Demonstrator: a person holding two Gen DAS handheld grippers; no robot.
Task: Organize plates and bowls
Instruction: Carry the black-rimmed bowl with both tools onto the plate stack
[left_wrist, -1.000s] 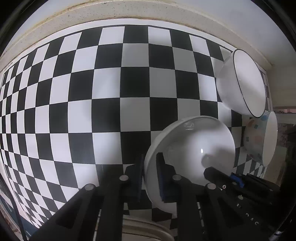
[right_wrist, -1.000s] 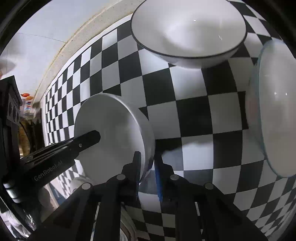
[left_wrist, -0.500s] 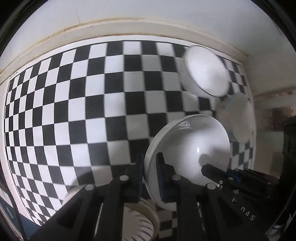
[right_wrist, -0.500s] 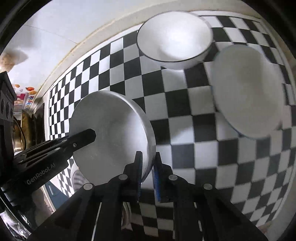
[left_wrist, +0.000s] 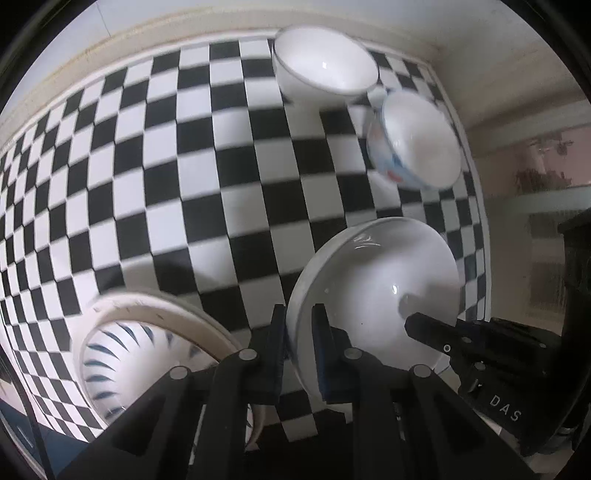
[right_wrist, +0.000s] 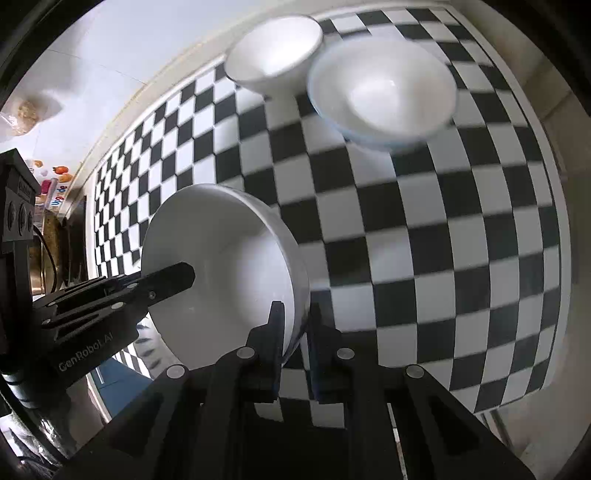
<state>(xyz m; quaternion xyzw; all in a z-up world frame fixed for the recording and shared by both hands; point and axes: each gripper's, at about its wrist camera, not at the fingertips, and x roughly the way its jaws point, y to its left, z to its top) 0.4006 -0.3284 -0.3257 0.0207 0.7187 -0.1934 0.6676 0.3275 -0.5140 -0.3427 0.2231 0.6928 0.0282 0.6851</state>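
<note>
Both grippers hold one plain white bowl (left_wrist: 373, 295) by opposite rims, above the checkered cloth. My left gripper (left_wrist: 298, 343) is shut on its left rim; my right gripper (right_wrist: 295, 332) is shut on the far rim of the same bowl (right_wrist: 221, 273). A white bowl with a dark rim (left_wrist: 325, 66) and a bowl with a blue and red pattern (left_wrist: 413, 144) stand at the back right; both also show in the right wrist view (right_wrist: 273, 51), (right_wrist: 384, 92). A blue-striped bowl (left_wrist: 140, 358) on a cream plate (left_wrist: 173, 310) lies below left.
The black and white checkered cloth (left_wrist: 184, 184) covers the table up to a cream wall edge (left_wrist: 147, 33). The table's right edge (right_wrist: 554, 221) runs close to the two back bowls. Dark appliances (right_wrist: 18, 214) stand at the left of the right wrist view.
Both grippers have lifted and pulled back with the white bowl. The two back bowls look smaller and farther. The striped bowl and cream plate have come into view below left.
</note>
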